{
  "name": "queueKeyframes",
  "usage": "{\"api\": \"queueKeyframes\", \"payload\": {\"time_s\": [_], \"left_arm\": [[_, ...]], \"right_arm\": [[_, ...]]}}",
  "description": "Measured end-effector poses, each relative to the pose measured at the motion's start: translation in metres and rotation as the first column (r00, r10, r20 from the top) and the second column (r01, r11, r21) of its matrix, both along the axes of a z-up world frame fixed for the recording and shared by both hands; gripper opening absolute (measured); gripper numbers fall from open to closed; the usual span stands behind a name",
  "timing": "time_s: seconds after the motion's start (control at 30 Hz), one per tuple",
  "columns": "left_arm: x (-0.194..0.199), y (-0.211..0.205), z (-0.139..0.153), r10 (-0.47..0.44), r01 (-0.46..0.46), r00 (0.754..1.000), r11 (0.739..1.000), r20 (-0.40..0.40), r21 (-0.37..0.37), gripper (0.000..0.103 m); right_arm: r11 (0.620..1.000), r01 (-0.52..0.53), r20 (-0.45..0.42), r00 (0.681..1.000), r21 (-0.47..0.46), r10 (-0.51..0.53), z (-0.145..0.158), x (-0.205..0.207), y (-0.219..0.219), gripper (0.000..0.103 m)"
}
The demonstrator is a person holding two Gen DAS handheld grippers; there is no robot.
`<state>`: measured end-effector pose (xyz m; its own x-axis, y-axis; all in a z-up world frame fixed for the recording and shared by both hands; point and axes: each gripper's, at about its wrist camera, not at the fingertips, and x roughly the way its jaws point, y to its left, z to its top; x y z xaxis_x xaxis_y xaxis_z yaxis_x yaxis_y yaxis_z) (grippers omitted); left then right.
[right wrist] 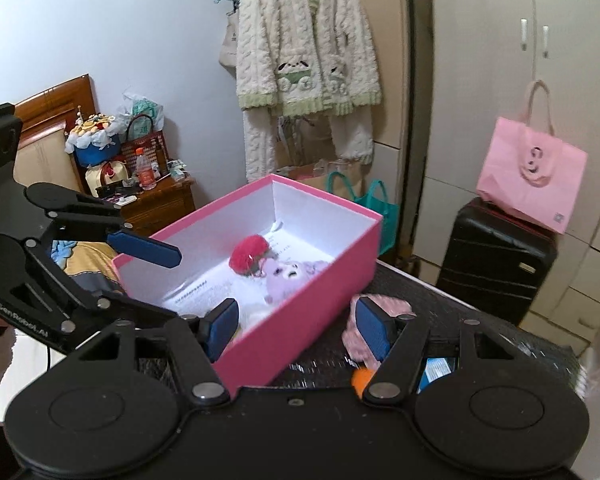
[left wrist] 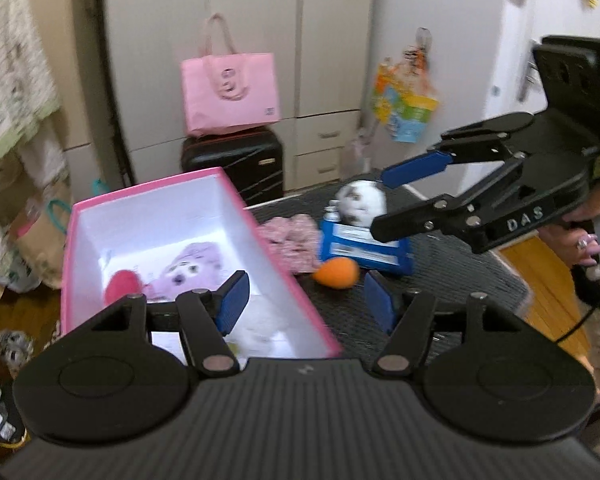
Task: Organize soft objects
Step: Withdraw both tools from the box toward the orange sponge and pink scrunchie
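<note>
A pink box [left wrist: 276, 258] [right wrist: 300, 328] with a white inside stands on the dark table. In it lie a red plush [left wrist: 122, 286] [right wrist: 249, 257], a purple plush [left wrist: 192, 270] [right wrist: 286, 276] and something white [left wrist: 260, 320]. My left gripper [left wrist: 306, 300] is open and empty over the box's near right wall. My right gripper [right wrist: 298, 328] is open and empty above the box's near corner; it also shows in the left wrist view [left wrist: 388, 204]. On the table lie a pink fluffy item [left wrist: 288, 240] [right wrist: 356, 334], an orange soft egg [left wrist: 336, 273] [right wrist: 360, 378] and a white spotted ball [left wrist: 362, 202].
A blue packet [left wrist: 364, 246] lies under the ball. A black suitcase [left wrist: 236, 168] [right wrist: 496, 264] with a pink bag [left wrist: 230, 92] [right wrist: 532, 172] stands behind the table. White cabinets [left wrist: 324, 40] are at the back. A wooden nightstand [right wrist: 160, 204] stands at the left.
</note>
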<state>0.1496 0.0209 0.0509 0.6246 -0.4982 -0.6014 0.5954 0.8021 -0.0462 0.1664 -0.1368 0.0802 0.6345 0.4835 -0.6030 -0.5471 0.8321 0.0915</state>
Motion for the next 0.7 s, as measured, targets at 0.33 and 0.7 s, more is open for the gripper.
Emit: {"api": "queueKeyframes", "payload": {"time_s": [0.33, 0.7], "left_arm": [[-0.042, -0.062, 0.0, -0.101, 0.101, 0.991, 0.995, 0.082, 0.007, 0.063], [-0.022, -0.117, -0.047, -0.004, 0.003, 0.997, 1.0, 0.077, 0.02, 0.063]], "right_arm": [[0.997, 0.072, 0.013, 0.997, 0.037, -0.073, -0.007, -0.047, -0.051, 0.07], [0.994, 0.058, 0.009, 0.998, 0.093, -0.059, -0.036, -0.035, -0.08, 0.07]]}}
